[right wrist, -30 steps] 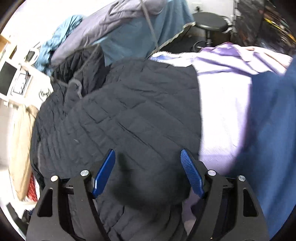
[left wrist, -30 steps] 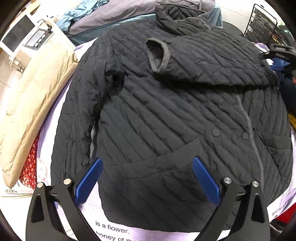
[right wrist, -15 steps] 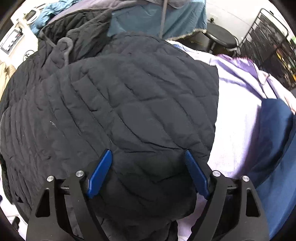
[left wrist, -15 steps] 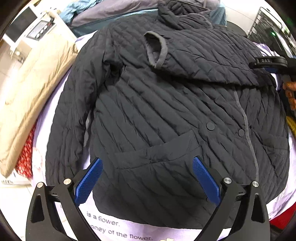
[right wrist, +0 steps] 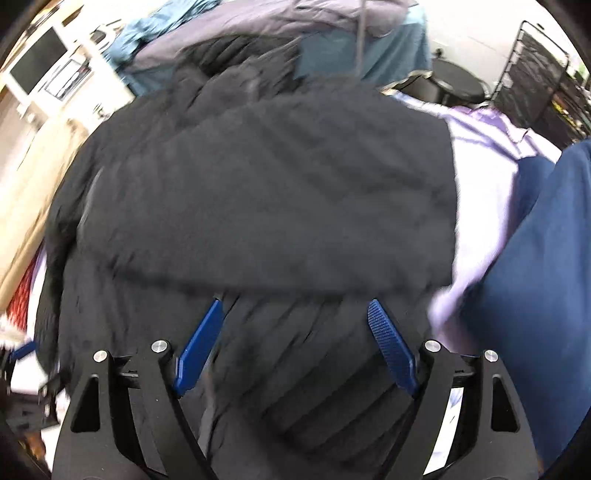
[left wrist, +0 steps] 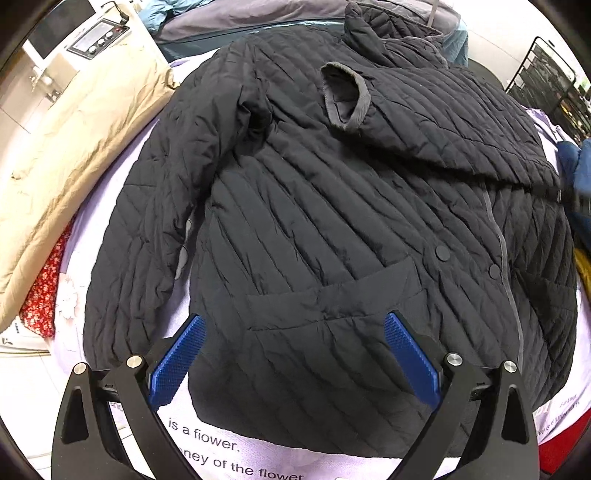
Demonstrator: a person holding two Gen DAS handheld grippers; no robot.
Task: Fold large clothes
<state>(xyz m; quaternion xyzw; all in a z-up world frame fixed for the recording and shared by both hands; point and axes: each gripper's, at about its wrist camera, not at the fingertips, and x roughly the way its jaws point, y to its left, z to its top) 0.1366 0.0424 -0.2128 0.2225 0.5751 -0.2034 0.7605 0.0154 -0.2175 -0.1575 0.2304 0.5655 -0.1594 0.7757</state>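
A black quilted jacket (left wrist: 332, 229) lies front up on a lilac sheet (left wrist: 236, 446). One sleeve (left wrist: 436, 122) is folded across the chest, its grey cuff (left wrist: 343, 96) open near the collar. The other sleeve (left wrist: 147, 236) lies straight along the left side. My left gripper (left wrist: 291, 350) is open and empty above the hem and pocket. My right gripper (right wrist: 295, 339) is open and empty above the jacket (right wrist: 266, 192), just below the folded sleeve's edge; that view is blurred.
A beige quilted garment (left wrist: 62, 155) and red floral cloth (left wrist: 40, 295) lie at the left. Blue and grey clothes (left wrist: 229, 18) are piled at the back. A navy garment (right wrist: 535, 277) is at the right. A black wire rack (left wrist: 550, 81) and a stool (right wrist: 454, 81) stand behind.
My right gripper has pulled back from the folded sleeve toward the jacket's lower body. My left gripper has drifted a little; the jacket has not moved.
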